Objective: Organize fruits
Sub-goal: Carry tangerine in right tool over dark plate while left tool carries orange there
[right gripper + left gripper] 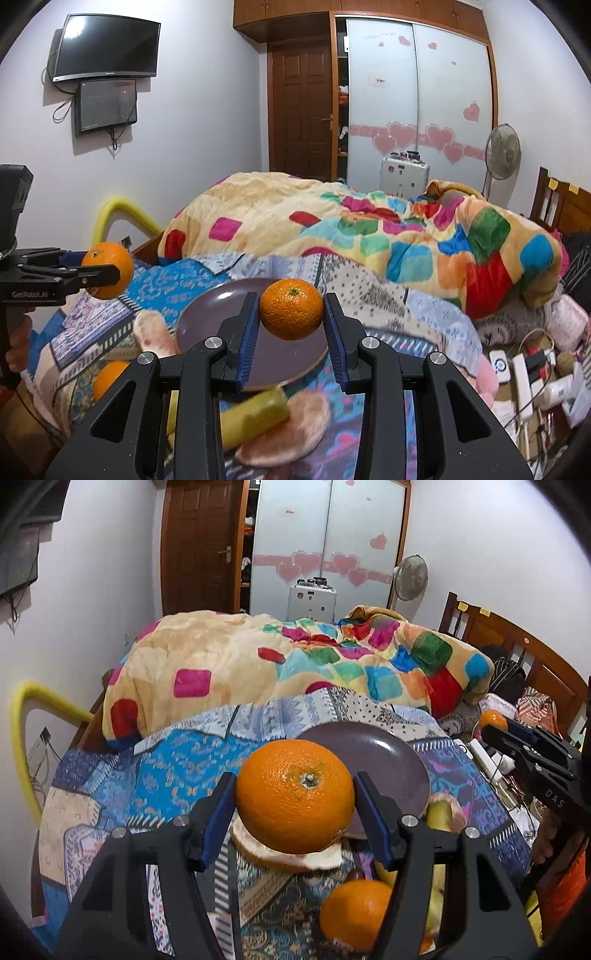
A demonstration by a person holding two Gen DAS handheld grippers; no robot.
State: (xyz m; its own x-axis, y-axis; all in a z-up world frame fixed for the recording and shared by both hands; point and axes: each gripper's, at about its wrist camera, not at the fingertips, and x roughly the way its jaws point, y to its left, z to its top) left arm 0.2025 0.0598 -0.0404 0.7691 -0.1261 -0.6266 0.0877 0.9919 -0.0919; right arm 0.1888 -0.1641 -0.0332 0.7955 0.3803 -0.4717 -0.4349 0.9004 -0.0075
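Left gripper (295,794) first: we've got it clamped about halfway open on a big orange (294,795), blue pads touching the peel on both sides, stem end facing the camera. Dead centre of the left wrist view, so the fruit sits right between the fingers, out near the tips. In the right wrist view the same pair shows up at the left edge, orange poking out past the black fingers.

Right gripper (291,314) is squeezed in much narrower on a smaller orange (291,308), probably a mandarin. Same deal: pads touching left and right, fruit in the middle of the frame, stem up and toward us.

Why hold them like this? We reckon both fruits are lifted clear of the bedspread so they can go onto the purple plate (207,314), which has nothing on it. In the right view the plate sits directly behind and below the small orange, so it looks like a short drop. In the left view the plate (399,753) is behind and to the right of the big one.

Still loose on the patterned cloth (177,760): another orange (351,912) at lower right of the left view, a yellow-green piece of fruit (255,417) (can't tell what, it's blurred) and some pale peel (295,435) under it, both near the bottom of the right view
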